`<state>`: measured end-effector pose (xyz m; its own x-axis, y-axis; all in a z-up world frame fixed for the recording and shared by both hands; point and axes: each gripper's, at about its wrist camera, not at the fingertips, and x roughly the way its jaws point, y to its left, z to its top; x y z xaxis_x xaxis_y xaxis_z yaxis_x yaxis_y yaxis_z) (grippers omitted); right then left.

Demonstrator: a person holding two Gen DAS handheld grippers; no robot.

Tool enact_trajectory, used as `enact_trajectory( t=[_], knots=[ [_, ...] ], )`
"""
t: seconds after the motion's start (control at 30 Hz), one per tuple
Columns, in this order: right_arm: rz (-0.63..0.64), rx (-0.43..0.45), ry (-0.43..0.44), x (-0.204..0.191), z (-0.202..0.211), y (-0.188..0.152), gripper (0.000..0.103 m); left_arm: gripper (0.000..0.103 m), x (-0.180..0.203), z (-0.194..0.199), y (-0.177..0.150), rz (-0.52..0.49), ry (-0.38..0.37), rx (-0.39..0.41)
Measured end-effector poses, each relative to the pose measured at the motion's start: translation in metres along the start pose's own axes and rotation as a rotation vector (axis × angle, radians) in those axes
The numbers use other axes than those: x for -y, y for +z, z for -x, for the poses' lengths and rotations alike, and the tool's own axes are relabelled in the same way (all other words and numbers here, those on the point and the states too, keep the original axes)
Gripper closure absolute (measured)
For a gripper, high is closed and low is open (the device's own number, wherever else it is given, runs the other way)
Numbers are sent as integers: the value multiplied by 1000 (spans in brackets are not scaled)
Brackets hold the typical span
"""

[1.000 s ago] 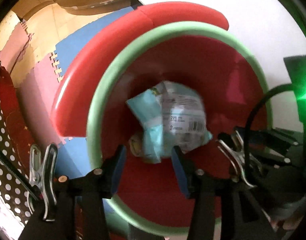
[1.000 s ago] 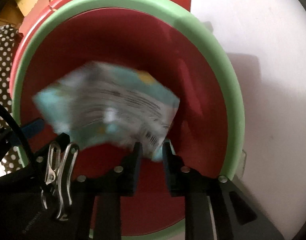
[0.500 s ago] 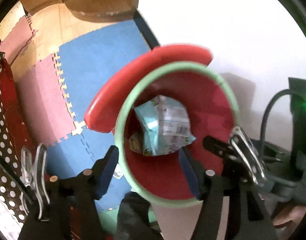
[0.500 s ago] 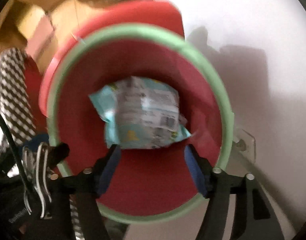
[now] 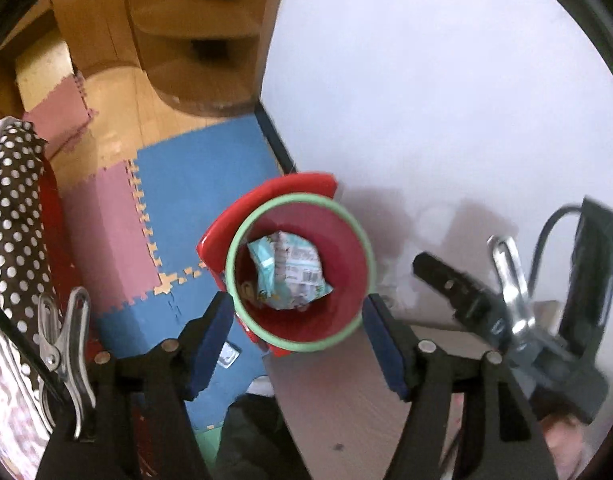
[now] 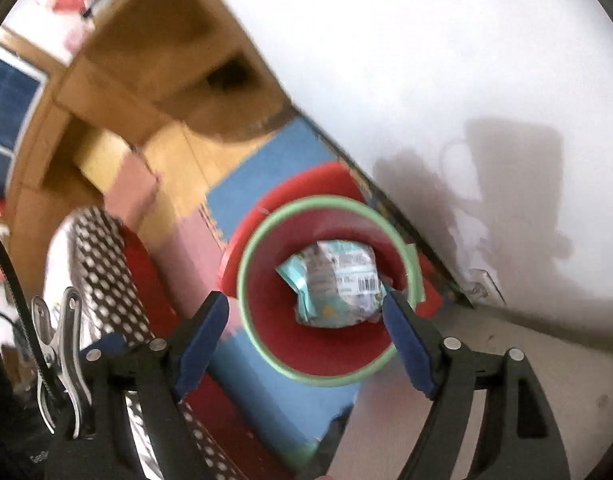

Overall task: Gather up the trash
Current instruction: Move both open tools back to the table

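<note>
A crumpled pale-blue snack wrapper (image 5: pixel 287 270) with a barcode on it lies at the bottom of a red bin (image 5: pixel 338 312) with a pale green rim. In the left wrist view it sits ahead of and between the left gripper (image 5: pixel 296 342), well below its blue-padded fingertips (image 5: pixel 210 338). That gripper's jaws have just been opening and stand wide apart with nothing between them. The right gripper (image 6: pixel 306 338) likewise looks down into the bin, the wrapper (image 6: pixel 334 286) showing just inside its right-hand fingertip but far beneath it; its jaws stand wide and hold nothing. Beyond the bin's far side rises a white wall (image 5: pixel 446 100). To the left of the grippers lie blue and pink foam floor mats (image 5: pixel 178 184), and farther left a dark polka-dot fabric (image 5: pixel 18 216). Ahead, past the mats, stands a wooden cabinet (image 5: pixel 194 40) on wood flooring.
</note>
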<state>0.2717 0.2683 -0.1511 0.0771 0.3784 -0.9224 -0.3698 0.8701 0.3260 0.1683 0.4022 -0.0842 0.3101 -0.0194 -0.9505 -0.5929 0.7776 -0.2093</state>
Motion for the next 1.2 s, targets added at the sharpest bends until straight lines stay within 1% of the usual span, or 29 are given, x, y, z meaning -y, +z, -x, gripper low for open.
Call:
enact_trajectory(
  t=[0.07,0.2,0.3,0.4,0.53,0.67,0.77,0.87,0.97,1.03,1.07,1.1,1.17,1.2],
  knots=[
    [2,29,29,0,27,-9,22,33,10,31,-10,5,-6,53],
    [-9,73,68,2,70,-29,22,33,28,75,-25,5,-14,109],
    [-21,97,91,6,98,-43,22,32,41,95,-34,-13,-12,131],
    [-31,118,100,12,122,-56,22,32,58,110,-45,-48,10,150],
    [-24,145,97,25,152,-73,22,32,84,119,-61,-124,6,156],
    [-36,140,31,46,182,-100,22,32,117,120,-86,-230,-10,145],
    [-96,156,18,75,200,-124,22,32,140,114,-108,-275,-17,131],
    [-169,160,16,101,215,-149,22,32,158,109,-133,-276,-38,128],
    [-205,167,21,118,227,-166,22,32,175,106,-163,-274,-77,123],
    [-218,179,10,129,239,-177,22,32,187,104,-180,-296,-102,116],
    [-229,190,-4,137,246,-183,22,32,194,101,-188,-316,-112,114],
    [-239,196,-12,144,251,-188,22,32,202,99,-195,-345,-105,113],
    [-295,216,-42,165,265,-199,22,32,220,98,-212,-411,-89,139],
    [-337,225,-56,177,274,-206,22,32,230,98,-220,-445,-98,147]
  ],
)
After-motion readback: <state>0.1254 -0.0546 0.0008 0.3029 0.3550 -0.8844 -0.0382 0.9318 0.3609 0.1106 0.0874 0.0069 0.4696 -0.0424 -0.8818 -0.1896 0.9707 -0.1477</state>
